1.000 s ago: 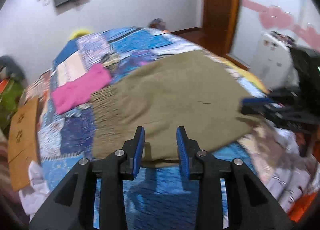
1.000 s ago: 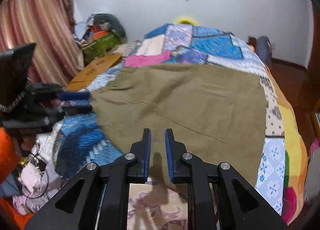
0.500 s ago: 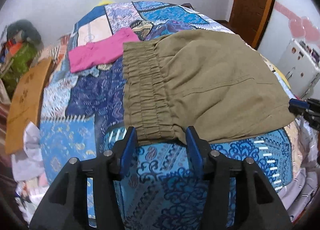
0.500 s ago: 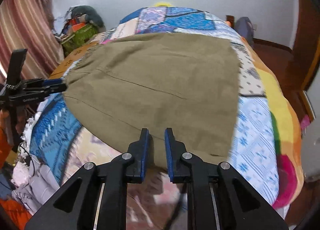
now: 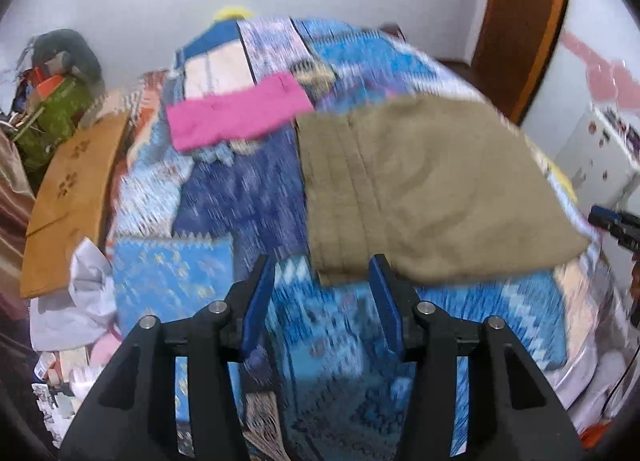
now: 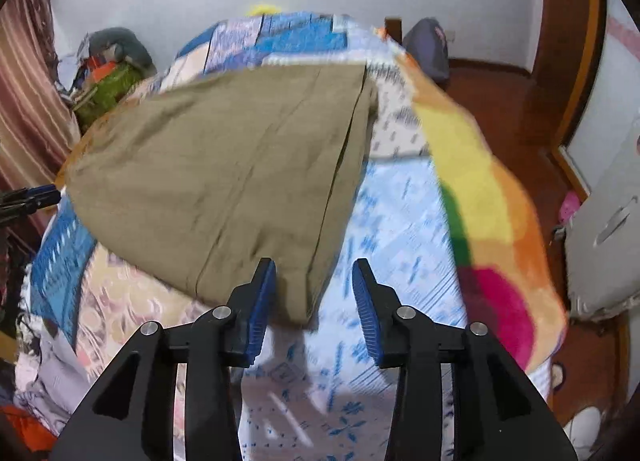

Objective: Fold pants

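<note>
Olive-brown pants lie flat across the patchwork bedspread. In the left wrist view their elastic waistband runs down the left side, and its near corner lies just beyond my open left gripper. In the right wrist view the pants spread to the left, and the near hem corner lies between and just beyond the blue pads of my open right gripper. Both grippers are empty. Each gripper's tip shows at the edge of the other's view. Both views are motion-blurred.
A pink garment lies on the bed beyond the waistband. A cardboard sheet leans at the bed's left side with clutter behind. A white cabinet and a wooden door frame stand to the right. The bed edge drops off near the grippers.
Both grippers have moved toward opposite ends of the pants. The right gripper has opened from nearly shut. The left gripper has opened wider and now faces the waistband corner.
</note>
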### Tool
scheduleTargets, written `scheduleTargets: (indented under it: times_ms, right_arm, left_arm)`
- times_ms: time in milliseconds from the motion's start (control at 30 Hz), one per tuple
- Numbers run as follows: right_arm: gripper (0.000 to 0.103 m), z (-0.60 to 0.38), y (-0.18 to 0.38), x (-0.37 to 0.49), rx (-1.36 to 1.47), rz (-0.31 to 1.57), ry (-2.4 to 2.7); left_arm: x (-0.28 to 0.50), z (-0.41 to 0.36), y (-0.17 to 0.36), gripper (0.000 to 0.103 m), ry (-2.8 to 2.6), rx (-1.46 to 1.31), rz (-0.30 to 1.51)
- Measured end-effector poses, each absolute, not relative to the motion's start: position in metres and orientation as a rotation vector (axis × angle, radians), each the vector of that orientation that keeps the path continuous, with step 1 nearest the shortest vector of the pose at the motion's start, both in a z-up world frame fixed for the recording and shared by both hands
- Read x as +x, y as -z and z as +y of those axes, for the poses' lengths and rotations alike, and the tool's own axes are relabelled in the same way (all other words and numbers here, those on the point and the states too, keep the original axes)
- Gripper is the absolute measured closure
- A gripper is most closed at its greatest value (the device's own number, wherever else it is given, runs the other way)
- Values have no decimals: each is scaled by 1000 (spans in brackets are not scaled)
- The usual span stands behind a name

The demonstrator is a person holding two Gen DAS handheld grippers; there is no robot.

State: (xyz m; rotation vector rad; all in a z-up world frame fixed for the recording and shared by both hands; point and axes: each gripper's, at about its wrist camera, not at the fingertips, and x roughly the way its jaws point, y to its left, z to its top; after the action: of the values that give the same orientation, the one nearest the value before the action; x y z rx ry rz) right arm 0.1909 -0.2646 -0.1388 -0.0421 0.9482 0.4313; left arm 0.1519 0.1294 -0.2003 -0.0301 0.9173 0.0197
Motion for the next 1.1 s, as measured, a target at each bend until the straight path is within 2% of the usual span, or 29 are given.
scheduleTargets:
  times_ms: [100,167,400,600,700,1000,1033,1067,1100]
  right_arm:
    - [66,-262,121,206,-45,893,-437]
    - [62,-258,113,219,-36,867,-450]
    - [56,-244,107,281,-34,819,-462]
    - [55,-232,126,337,-45,848,-464]
    - [51,-231,139,363,-53,869,-453]
    - [51,-216,177,433,-50,927,-464]
    - [59,-213,181,439,-55,936,-470]
    - [79,-210,187,444,-73,952,-473]
    - [88,-207,192,447,-96,967,-466]
  left_arm:
    - [175,136,182,53,-43,-53,886]
    - [195,138,176,53,-60,-54,876]
    - [262,137,183,51,-59,-35,888]
    - [301,137,212,49,-44,-27,961]
    - [316,134,228,48,-25,-25,997]
    - [321,142,250,51,-12,-88,951]
    - [321,143,250,51,-14,-101,950]
    - [321,146,251,51,-21,-118,950]
    - [321,148,252,51,-27,-136,953]
